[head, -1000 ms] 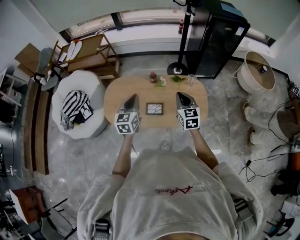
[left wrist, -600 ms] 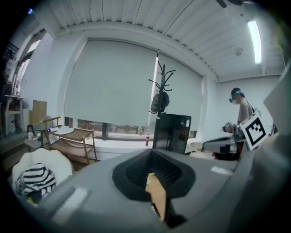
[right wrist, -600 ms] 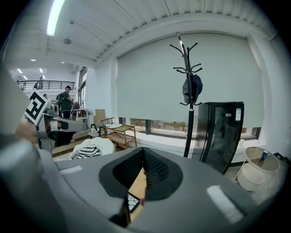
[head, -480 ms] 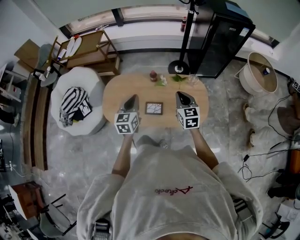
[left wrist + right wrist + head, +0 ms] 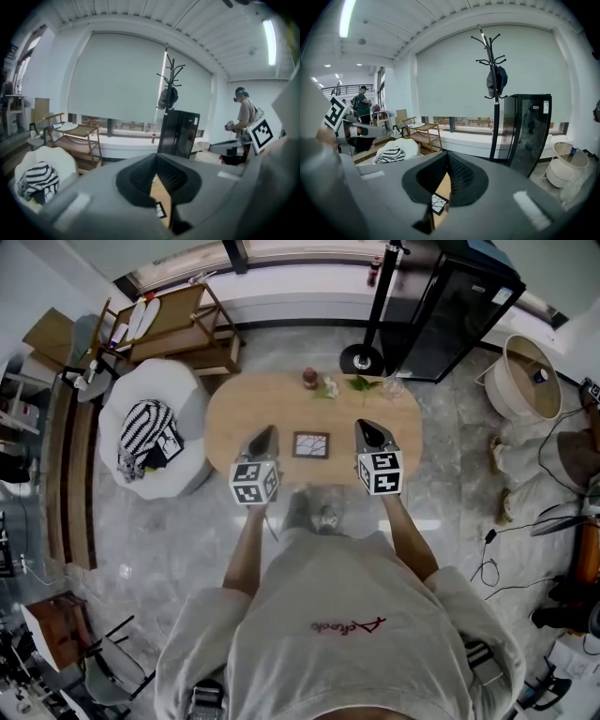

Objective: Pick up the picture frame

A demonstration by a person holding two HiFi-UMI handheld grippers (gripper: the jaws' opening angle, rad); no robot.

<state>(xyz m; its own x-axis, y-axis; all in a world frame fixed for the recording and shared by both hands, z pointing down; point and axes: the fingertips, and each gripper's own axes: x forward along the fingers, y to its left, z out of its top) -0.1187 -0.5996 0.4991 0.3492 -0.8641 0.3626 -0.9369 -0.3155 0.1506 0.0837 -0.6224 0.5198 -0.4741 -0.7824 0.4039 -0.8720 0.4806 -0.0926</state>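
On the oval wooden table (image 5: 234, 418) lies a seemingly square picture frame (image 5: 310, 444).

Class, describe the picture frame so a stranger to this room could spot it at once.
Find the oval wooden table in the middle of the room. The frame lies flat near its centre. It is the only dark-edged rectangle with a white, black-lined picture; the other small things stand along the far edge.

dark picture frame (image 5: 310, 444), tan table (image 5: 242, 413), striped cloth (image 5: 142, 439)
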